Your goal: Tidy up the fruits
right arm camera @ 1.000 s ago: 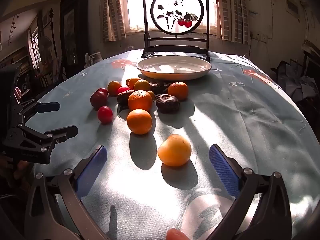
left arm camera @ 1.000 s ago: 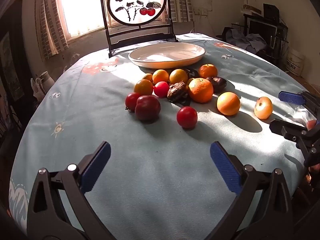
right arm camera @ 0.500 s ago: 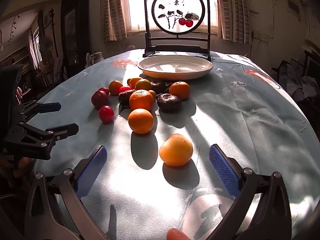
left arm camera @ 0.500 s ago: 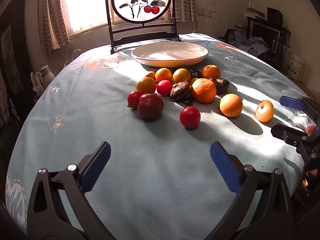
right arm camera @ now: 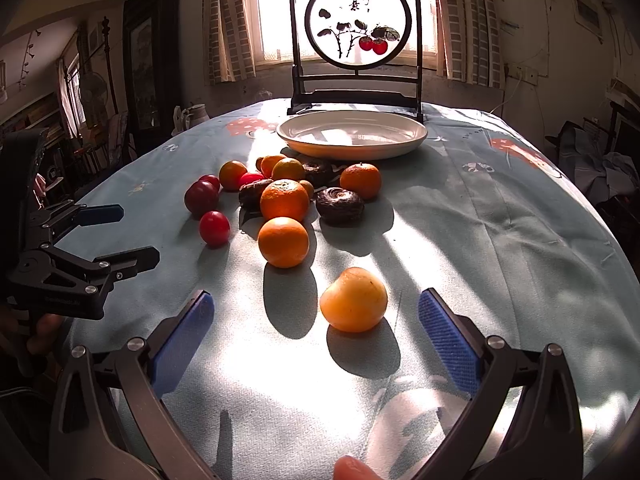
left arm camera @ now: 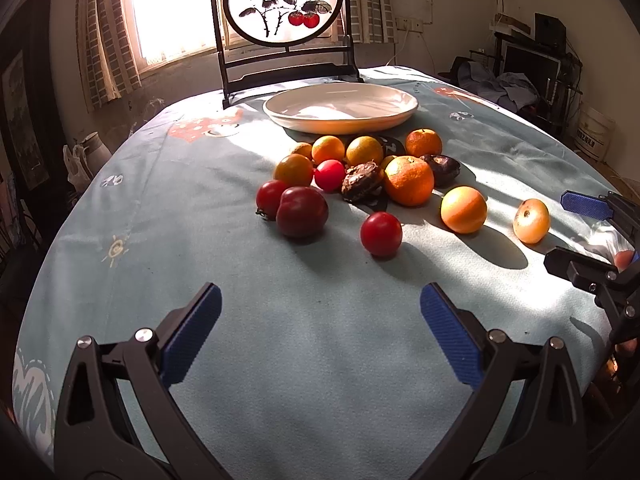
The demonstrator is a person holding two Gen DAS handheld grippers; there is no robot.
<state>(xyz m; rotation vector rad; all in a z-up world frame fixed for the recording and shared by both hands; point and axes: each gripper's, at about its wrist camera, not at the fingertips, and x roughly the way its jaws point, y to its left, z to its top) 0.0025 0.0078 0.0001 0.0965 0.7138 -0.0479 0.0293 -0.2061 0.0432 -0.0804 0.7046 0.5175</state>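
**Tongs spread wide over the fruit**

We are holding the left tongs (left arm camera: pixel 320 328) and the right tongs (right arm camera: pixel 316 328) released, blue pads wide apart and gripping nothing, low over the blue-clothed worktop (left arm camera: pixel 300 360). Nearest the right tongs a pale yellow fruit (right arm camera: pixel 354 300) is sitting alone in sunlight. Beyond it an orange (right arm camera: pixel 283 242) and a red tomato (right arm camera: pixel 214 228) are lying apart from the main pile. Further on, the cluster of oranges, tomatoes and dark fruits (right arm camera: pixel 285 199) is resting just before the white plate (right arm camera: pixel 352 148), which is lying empty. Behind it a framed round painting (right arm camera: pixel 356 24) is standing against the window.
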